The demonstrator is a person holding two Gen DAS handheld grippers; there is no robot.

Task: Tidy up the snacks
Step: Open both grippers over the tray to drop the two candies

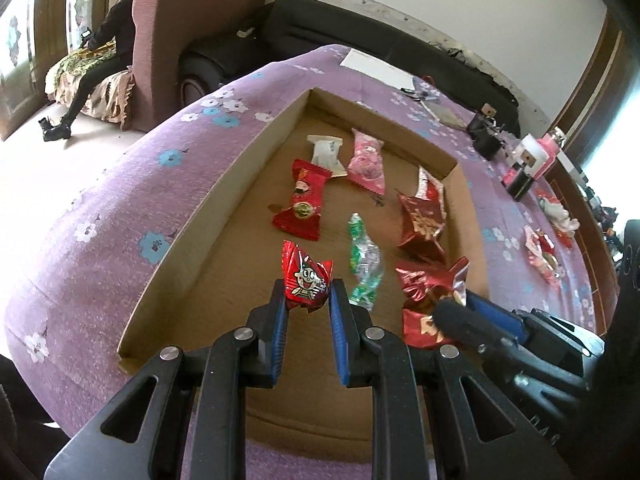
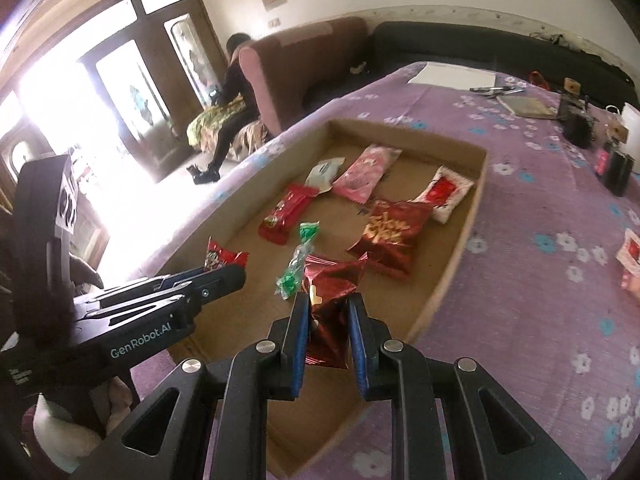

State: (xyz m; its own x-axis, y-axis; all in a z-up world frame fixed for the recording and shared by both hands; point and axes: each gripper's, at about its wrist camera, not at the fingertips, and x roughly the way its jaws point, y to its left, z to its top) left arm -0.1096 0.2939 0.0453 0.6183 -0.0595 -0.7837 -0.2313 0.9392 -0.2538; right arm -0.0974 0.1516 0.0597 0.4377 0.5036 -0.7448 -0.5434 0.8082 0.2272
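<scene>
My left gripper (image 1: 308, 294) is shut on a small red candy packet with a cartoon face (image 1: 306, 278), held over the near end of a shallow cardboard tray (image 1: 224, 184). Beside it on the right, my right gripper (image 2: 328, 320) is shut on a crinkled red foil packet (image 2: 330, 292), also above the tray (image 2: 460, 248). Several snacks lie in the tray: a red bar (image 1: 302, 204), a pink packet (image 1: 366, 164), a white packet (image 1: 326, 152), a green twist candy (image 1: 364, 264) and a red-gold bag (image 2: 394, 236).
The tray sits on a purple flowered tablecloth (image 2: 520, 300). Loose snacks (image 1: 540, 252) lie on the cloth to the right, with black boxes (image 1: 486, 140) and a white sheet (image 1: 378, 66) farther back. A person (image 1: 108, 40) sits on an armchair beyond the table.
</scene>
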